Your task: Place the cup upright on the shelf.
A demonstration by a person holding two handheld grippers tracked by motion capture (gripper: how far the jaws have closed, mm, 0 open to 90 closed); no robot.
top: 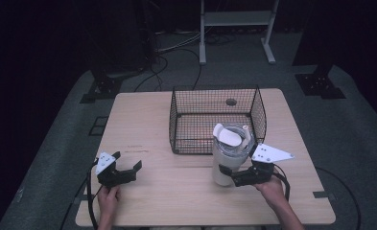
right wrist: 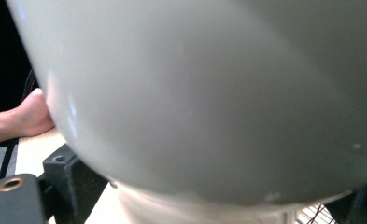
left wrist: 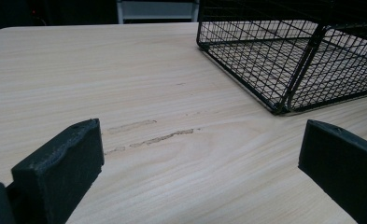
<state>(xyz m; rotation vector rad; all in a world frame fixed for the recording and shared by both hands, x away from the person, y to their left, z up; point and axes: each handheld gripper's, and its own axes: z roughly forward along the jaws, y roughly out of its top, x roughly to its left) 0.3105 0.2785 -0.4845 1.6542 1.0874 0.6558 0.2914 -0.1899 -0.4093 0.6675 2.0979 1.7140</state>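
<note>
A cream tumbler (top: pixel 227 158) with a clear lid stands upright at the front of the black wire basket (top: pixel 215 143). Low on its body, my right gripper (top: pixel 231 176) has a jaw on either side and is shut on it. In the right gripper view the tumbler (right wrist: pixel 195 93) is very close, between the two black jaws of the right gripper (right wrist: pixel 214 196). Whether its base touches the table I cannot tell. My left gripper (top: pixel 127 161) rests low at the table's front left, open, with nothing between its fingers; in its own view the left gripper (left wrist: pixel 202 140) frames bare wood.
The wooden table (top: pixel 143 124) carries the basket (left wrist: pixel 288 60) at its middle back; a small dark disc (top: pixel 231 101) lies inside it. The person's other hand (right wrist: pixel 29 114) is at the left of the right gripper view. Cables and a metal frame (top: pixel 236 28) lie on the dark floor beyond.
</note>
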